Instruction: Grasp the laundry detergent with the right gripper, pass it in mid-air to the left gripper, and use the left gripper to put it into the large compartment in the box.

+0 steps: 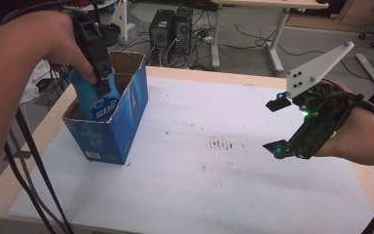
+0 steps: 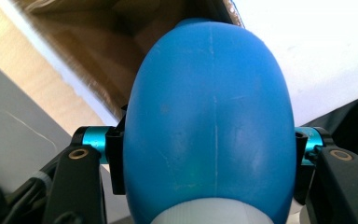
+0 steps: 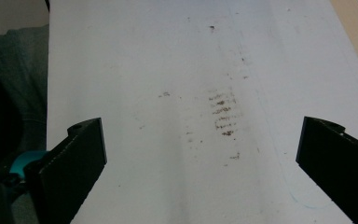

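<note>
A blue plastic bottle (image 1: pixel 88 95) with a white label stands partly inside an open blue cardboard box (image 1: pixel 126 117) at the table's far left. My left gripper (image 1: pixel 100 84) comes down from above and is shut on the bottle. In the left gripper view the bottle's rounded blue body (image 2: pixel 209 121) sits pressed between both jaws, with the box's brown inside (image 2: pixel 98 42) beyond it. My right gripper (image 1: pixel 275 126) hovers over the right side of the white mat (image 1: pixel 214 190), open, with nothing between its fingers (image 3: pixel 79 158).
Brown smudges (image 1: pixel 221 144) mark the mat's middle, and the same smudges (image 3: pixel 223 114) lie ahead of the right gripper. The wooden table edge (image 1: pixel 214 74) runs behind. Computer towers (image 1: pixel 170 29), cables and desk legs stand on the floor beyond.
</note>
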A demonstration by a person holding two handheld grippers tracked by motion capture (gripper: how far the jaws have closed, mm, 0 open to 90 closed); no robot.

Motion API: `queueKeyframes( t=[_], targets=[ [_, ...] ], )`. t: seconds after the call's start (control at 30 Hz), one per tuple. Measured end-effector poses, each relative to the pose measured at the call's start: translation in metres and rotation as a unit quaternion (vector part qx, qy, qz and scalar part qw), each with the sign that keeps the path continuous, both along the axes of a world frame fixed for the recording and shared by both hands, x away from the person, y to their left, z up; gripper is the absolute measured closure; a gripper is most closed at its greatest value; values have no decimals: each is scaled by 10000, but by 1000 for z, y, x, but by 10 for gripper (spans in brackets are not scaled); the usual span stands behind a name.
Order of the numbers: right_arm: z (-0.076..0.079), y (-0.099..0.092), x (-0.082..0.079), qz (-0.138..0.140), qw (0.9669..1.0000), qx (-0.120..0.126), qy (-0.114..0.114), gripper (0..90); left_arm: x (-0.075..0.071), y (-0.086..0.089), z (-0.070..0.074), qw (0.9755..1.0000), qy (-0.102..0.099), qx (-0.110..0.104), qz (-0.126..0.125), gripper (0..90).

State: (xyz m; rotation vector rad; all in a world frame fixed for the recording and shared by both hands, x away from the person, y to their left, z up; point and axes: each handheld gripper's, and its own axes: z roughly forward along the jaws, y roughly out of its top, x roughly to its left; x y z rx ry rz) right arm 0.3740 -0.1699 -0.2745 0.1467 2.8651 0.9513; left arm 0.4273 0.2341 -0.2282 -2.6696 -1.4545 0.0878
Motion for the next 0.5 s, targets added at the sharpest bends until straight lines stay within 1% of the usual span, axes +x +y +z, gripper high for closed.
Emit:
queueKeyframes(
  t=[0.03,0.07,0.1,0.13,0.17,0.2,0.23,0.27,0.3,0.33,0.37,0.43,0.47,0.5],
  targets=[
    [0,0,0,0,10000,0,0,7,0,0,0,10000,0,0,0,392],
    [-1,0,0,-2,10000,-12,7,7,0,-1,-7,9998,4,5,-186,392],
    [-1,0,0,-2,10000,-12,7,7,0,-1,-7,9998,4,5,-186,392],
    [-1,1,0,3,10000,-18,8,6,0,-1,-10,9996,7,4,-269,392],
    [-1,1,0,3,10000,-18,8,6,1,-1,-13,9992,33,31,-396,392],
    [-1,2,0,3,10000,-34,18,6,1,-1,-19,9982,14,37,-603,392],
    [-1,2,0,3,10000,-34,18,6,1,-1,-19,9982,14,37,-603,392],
    [-1,2,0,-1,10000,-33,23,7,1,-1,-25,9965,-2,44,-835,392],
    [-1,2,0,-1,10000,-33,23,7,1,-1,-25,9965,-2,44,-835,392],
    [-1,3,-1,-4,10000,-63,18,7,0,-1,-31,9945,-32,58,-1043,392],
    [-1,3,-1,6,10000,-70,18,7,1,-1,-34,9934,-32,70,-1144,392],
    [-2,4,-1,6,10000,-76,7,7,0,-2,-39,9914,-74,72,-1302,392],
    [-2,4,-1,6,10000,-76,7,7,0,-2,-39,9914,-74,72,-1302,392],
    [-3,5,-1,-1,10000,-81,12,7,0,-1,-41,9905,-76,72,-1374,392]
  ],
)
